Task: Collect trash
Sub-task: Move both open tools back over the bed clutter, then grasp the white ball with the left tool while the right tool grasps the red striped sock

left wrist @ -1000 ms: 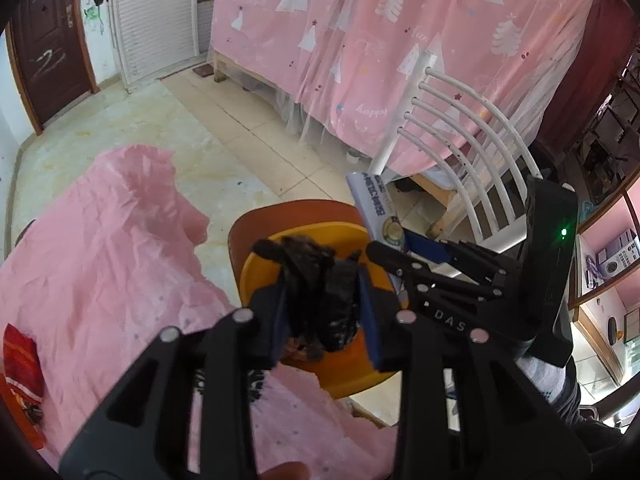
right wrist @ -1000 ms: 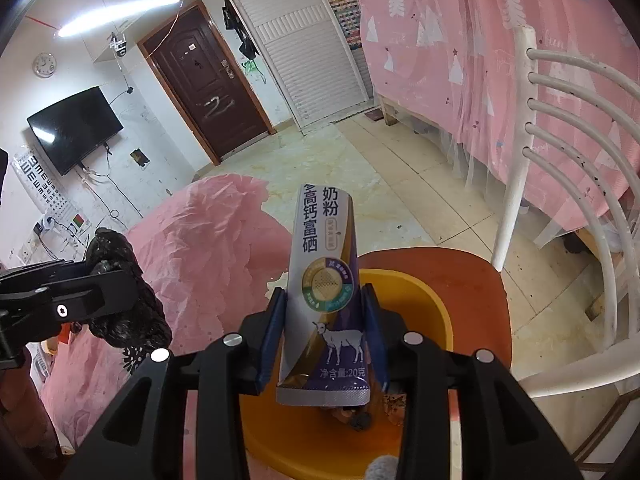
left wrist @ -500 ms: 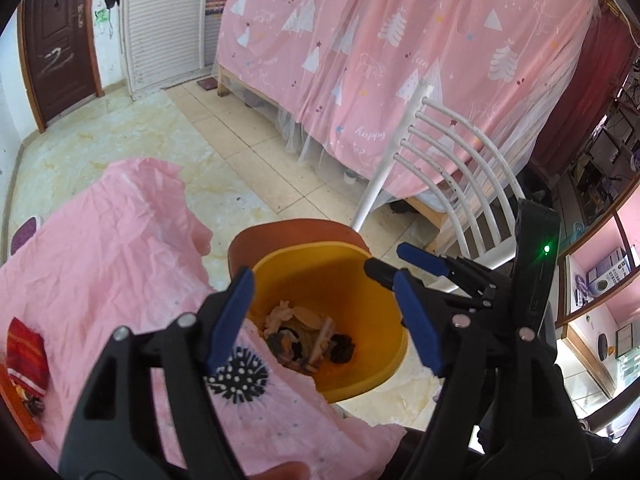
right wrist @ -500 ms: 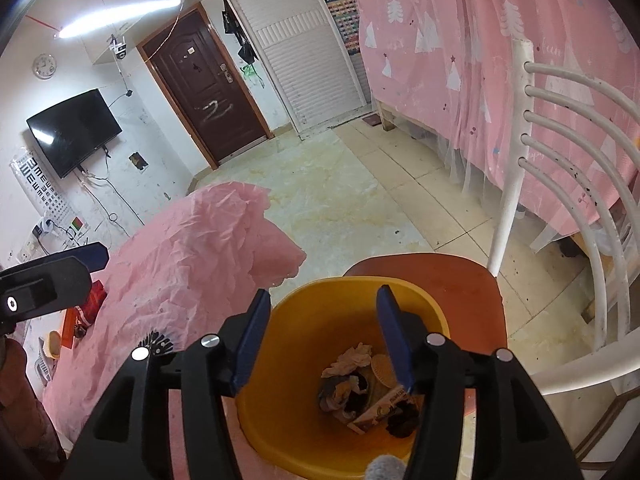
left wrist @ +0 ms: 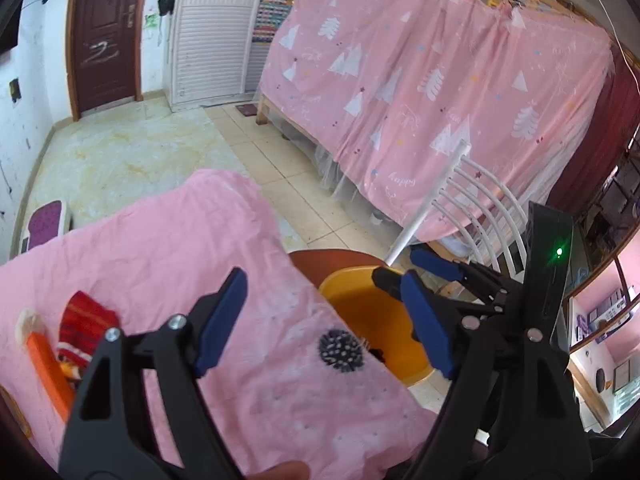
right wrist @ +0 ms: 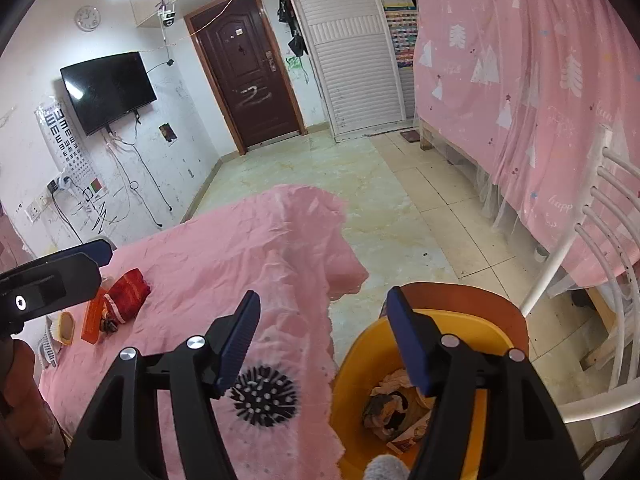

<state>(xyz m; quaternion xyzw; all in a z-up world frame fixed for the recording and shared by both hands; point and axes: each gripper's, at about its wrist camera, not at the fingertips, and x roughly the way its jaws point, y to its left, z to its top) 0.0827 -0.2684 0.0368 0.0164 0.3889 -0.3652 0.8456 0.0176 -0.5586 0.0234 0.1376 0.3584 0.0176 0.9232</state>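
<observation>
Gaping empty, both hand-held grippers (left wrist: pixel 324 320) (right wrist: pixel 324 344) | trash (right wrist: pixel 394 408) in bin (right wrist: pixel 480 328), below right one

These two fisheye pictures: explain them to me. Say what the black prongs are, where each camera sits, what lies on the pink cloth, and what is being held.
There is no robot here. A person holds a two-fingered grasping tool in each hand, and a camera on each looks forward along its fingers.

One picture comes from the left tool, the other from the right tool. Both stand open and hold nothing.

Below is a table under a pink cloth. On it lie a red pouch, an orange box and a black spiky ball.

Beside the table, a yellow bin sits on a chair, with crumpled trash inside.
</observation>
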